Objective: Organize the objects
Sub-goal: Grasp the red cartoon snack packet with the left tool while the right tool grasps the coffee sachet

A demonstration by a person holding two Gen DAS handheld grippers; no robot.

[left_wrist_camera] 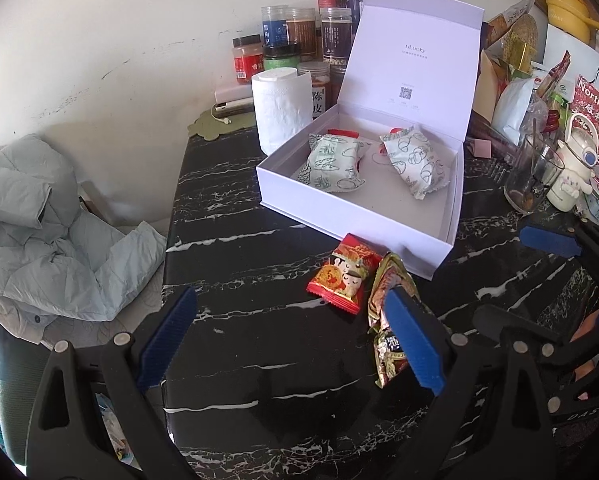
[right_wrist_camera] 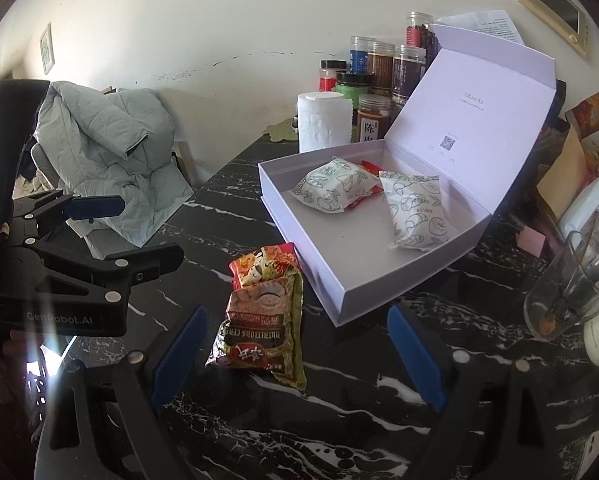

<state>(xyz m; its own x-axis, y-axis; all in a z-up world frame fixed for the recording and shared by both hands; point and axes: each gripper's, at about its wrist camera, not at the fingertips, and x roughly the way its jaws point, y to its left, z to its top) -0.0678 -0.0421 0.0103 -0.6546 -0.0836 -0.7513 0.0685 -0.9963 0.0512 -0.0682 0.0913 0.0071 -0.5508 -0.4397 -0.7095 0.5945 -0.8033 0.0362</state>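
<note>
An open white gift box (left_wrist_camera: 277, 190) (right_wrist_camera: 373, 280) stands on the black marble table (left_wrist_camera: 239, 264) (right_wrist_camera: 379, 364). Inside lie two white-green snack packets (left_wrist_camera: 333, 162) (right_wrist_camera: 333, 190), (left_wrist_camera: 413, 160) (right_wrist_camera: 415, 212) and a red packet (right_wrist_camera: 369, 168) under them. In front of the box lie a red cartoon snack packet (left_wrist_camera: 341, 274) (right_wrist_camera: 259, 266) and a gold-brown cereal packet (left_wrist_camera: 385, 320) (right_wrist_camera: 263, 328). My left gripper (left_wrist_camera: 291, 344) is open and empty, left of the cereal packet. My right gripper (right_wrist_camera: 295, 356) is open, with the cereal packet between its fingers.
A toilet roll (left_wrist_camera: 281, 110) (right_wrist_camera: 323, 122) and several spice jars (left_wrist_camera: 299, 36) (right_wrist_camera: 375, 68) stand behind the box. A glass (left_wrist_camera: 533, 176) (right_wrist_camera: 567, 292), a white figurine (left_wrist_camera: 575, 168) and bags crowd the right. A grey jacket (left_wrist_camera: 51, 232) (right_wrist_camera: 111, 160) lies on a chair left.
</note>
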